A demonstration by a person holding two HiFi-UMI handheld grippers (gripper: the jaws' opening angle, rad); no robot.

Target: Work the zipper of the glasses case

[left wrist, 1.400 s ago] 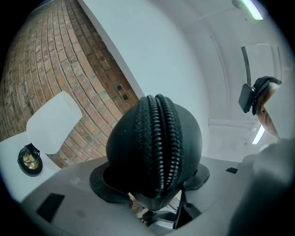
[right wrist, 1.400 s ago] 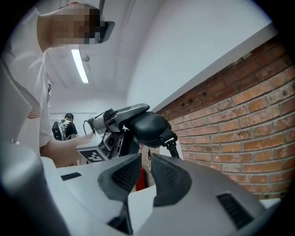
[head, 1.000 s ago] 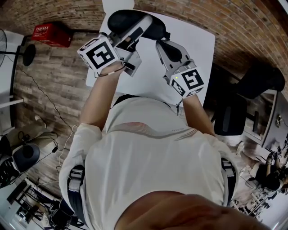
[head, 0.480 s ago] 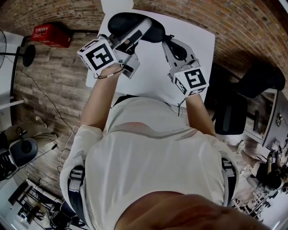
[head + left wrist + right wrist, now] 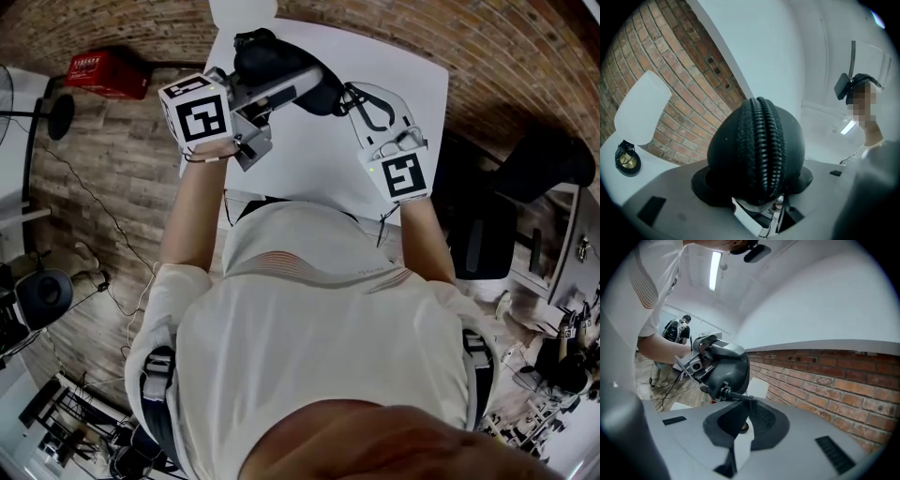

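The black glasses case (image 5: 267,58) is held off the white table (image 5: 309,164), with my left gripper (image 5: 298,82) shut across its body. In the left gripper view the case (image 5: 757,145) fills the space between the jaws, its zipper teeth running down the middle toward the camera. My right gripper (image 5: 350,94) reaches the case's right end from the right. In the right gripper view its jaws (image 5: 743,408) are shut on the thin black zipper pull (image 5: 733,394), which sticks out from the case (image 5: 725,365). The slider itself is hard to make out.
A red box (image 5: 98,70) lies on the wooden floor left of the table. A black office chair (image 5: 487,244) stands at the right. A white chair back (image 5: 640,112) and a small round black object (image 5: 626,159) sit beyond the case, before a brick wall.
The left gripper has swung the case from lying crosswise to a more slanted pose and shifted a little left. The right gripper has rolled about its axis, staying shut at the case's end.
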